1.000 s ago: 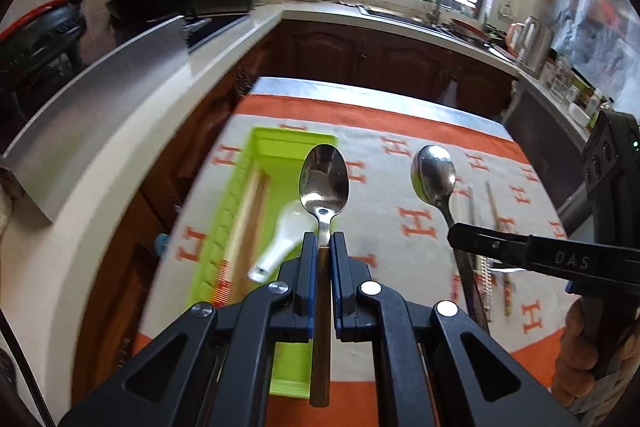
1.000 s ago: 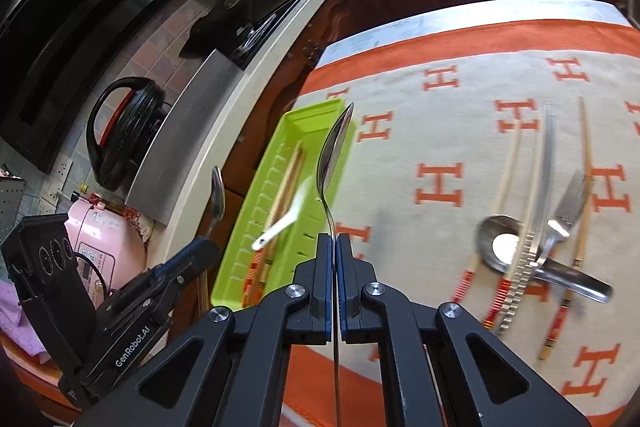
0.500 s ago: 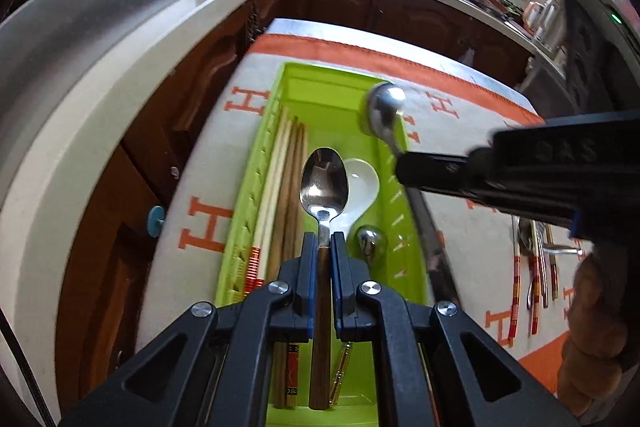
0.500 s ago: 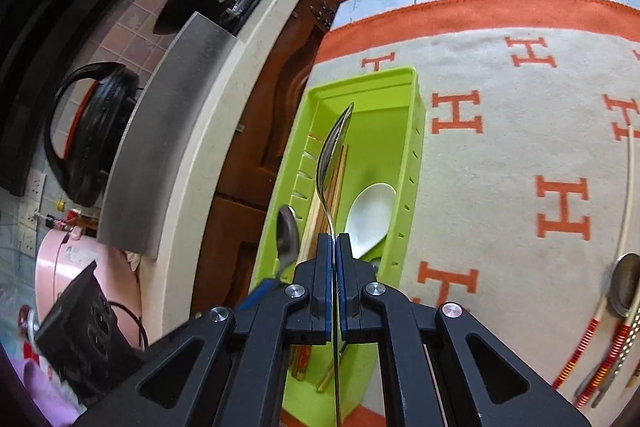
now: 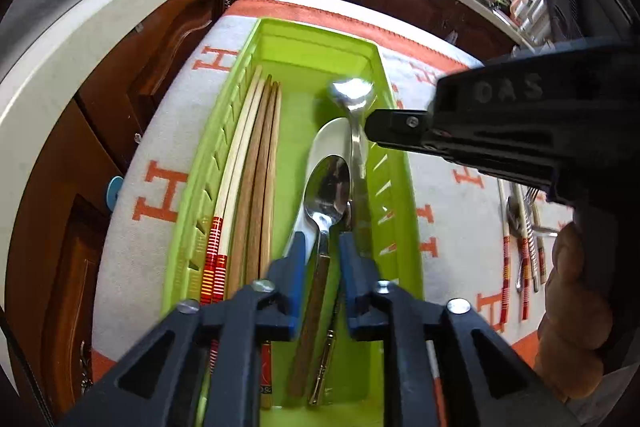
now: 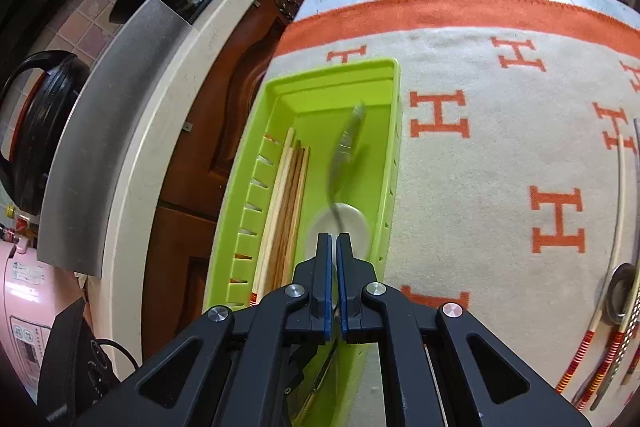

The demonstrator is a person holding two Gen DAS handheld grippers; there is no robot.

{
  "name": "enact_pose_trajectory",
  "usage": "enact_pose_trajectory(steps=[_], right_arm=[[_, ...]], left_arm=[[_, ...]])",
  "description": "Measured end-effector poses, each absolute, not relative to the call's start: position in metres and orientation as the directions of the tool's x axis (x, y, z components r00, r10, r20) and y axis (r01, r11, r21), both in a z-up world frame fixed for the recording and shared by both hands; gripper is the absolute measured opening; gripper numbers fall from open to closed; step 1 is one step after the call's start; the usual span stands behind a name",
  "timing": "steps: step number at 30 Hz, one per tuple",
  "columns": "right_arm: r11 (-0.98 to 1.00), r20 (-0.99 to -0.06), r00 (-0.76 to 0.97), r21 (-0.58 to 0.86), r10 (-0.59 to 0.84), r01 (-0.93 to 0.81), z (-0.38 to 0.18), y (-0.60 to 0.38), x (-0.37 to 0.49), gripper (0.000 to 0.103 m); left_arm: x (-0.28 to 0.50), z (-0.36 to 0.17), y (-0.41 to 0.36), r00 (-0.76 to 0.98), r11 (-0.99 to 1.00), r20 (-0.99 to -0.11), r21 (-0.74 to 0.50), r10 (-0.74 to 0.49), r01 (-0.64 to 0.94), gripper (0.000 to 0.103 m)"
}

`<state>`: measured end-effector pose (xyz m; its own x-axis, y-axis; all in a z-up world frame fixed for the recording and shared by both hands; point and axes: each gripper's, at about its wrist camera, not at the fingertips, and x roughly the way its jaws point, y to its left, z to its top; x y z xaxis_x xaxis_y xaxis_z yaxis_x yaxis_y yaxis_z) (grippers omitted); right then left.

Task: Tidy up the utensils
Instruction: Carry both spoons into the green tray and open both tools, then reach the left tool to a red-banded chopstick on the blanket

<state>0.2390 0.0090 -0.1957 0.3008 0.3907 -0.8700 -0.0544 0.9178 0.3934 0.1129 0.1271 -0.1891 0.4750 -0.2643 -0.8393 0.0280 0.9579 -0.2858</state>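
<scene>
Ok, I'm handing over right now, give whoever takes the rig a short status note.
Left gripper: jaws opening, wooden-handled spoon loose between them, lying in the green tray.
Right gripper: shut on the steel spoon, over the tray.
Already in the tray: chopsticks and white ceramic spoon.
Left: release the steel spoon, then fetch the chopsticks, fork and spoon on the cloth at right.

Left claw (image 5: 320, 247) pointing steeply down, jaws opening. Right claw (image 6: 334, 247) clamped shut, entering left view from 3 o'clock.
</scene>
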Motion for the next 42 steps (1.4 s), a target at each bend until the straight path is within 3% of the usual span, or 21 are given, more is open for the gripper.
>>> enact_pose_trajectory(steps=[6, 12, 19, 32, 42], right_arm=[[0.914, -0.853, 0.337, 0.4, 0.398, -0.068, -0.179, -0.008, 0.229, 0.003], [0.919, -0.857, 0.344, 0.389, 0.385, -0.06, -0.169, -0.037, 0.208, 0.003], [0.938, -0.87, 0.36, 0.344, 0.336, -0.042, -0.172, -0.081, 0.181, 0.003], [0.952, -0.873, 0.419, 0.3, 0.249, 0.06, -0.179, -0.19, 0.13, 0.003], [0.935, -0.856, 0.453, 0.334, 0.247, 0.12, -0.185, -0.251, 0.098, 0.003]], left_arm=[[0.109, -0.174, 0.126, 0.492, 0.962, -0.836, -0.271, -0.245, 0.019, 0.027], [0.1, -0.155, 0.118, 0.517, 0.973, -0.83, -0.229, -0.208, 0.025, 0.042], [0.089, -0.133, 0.107, 0.547, 0.983, -0.82, -0.183, -0.172, 0.034, 0.048], [0.081, -0.125, 0.04, 0.506, 0.972, -0.831, -0.169, -0.23, 0.165, 0.05], [0.104, -0.158, -0.029, 0.393, 0.943, -0.867, -0.22, -0.307, 0.251, 0.051]])
